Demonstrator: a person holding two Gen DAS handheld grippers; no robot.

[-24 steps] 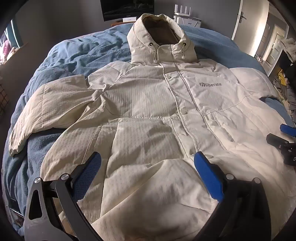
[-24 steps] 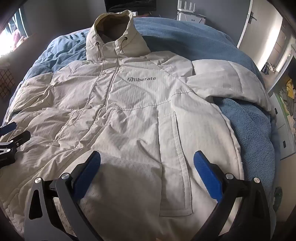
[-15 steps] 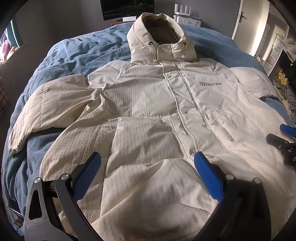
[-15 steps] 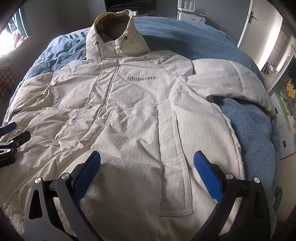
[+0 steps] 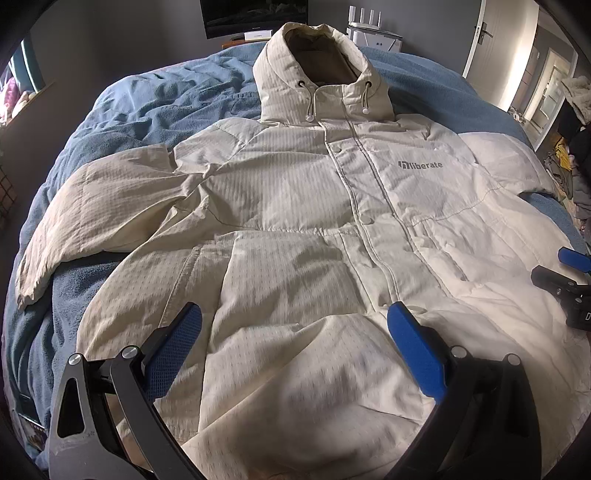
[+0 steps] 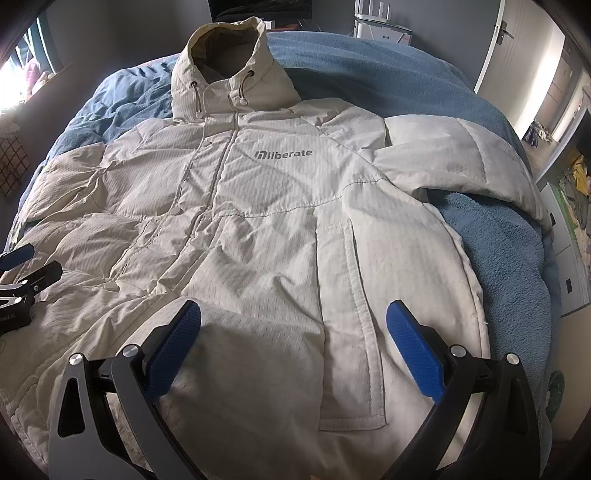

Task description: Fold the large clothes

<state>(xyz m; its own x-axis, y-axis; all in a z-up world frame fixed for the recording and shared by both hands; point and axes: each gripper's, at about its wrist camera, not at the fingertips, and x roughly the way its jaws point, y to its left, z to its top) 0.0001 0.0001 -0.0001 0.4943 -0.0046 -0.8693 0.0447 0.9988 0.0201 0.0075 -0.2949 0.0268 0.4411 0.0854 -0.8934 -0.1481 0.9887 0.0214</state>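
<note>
A large cream hooded puffer jacket (image 5: 295, 206) (image 6: 266, 221) lies face up and spread flat on a blue bed, hood at the far end, both sleeves out to the sides. My left gripper (image 5: 293, 325) hovers open above the jacket's lower left front, blue pads wide apart with nothing between them. Over the lower right front, beside the pocket flap (image 6: 354, 325), my right gripper (image 6: 293, 325) is open and empty too. Each gripper's tip shows at the edge of the other's view.
The blue fleece blanket (image 6: 498, 266) (image 5: 159, 107) covers the bed all around the jacket. A dark screen (image 5: 255, 14) and a white router (image 5: 373, 31) stand beyond the headboard. A door (image 6: 495, 40) and cluttered shelves are on the right.
</note>
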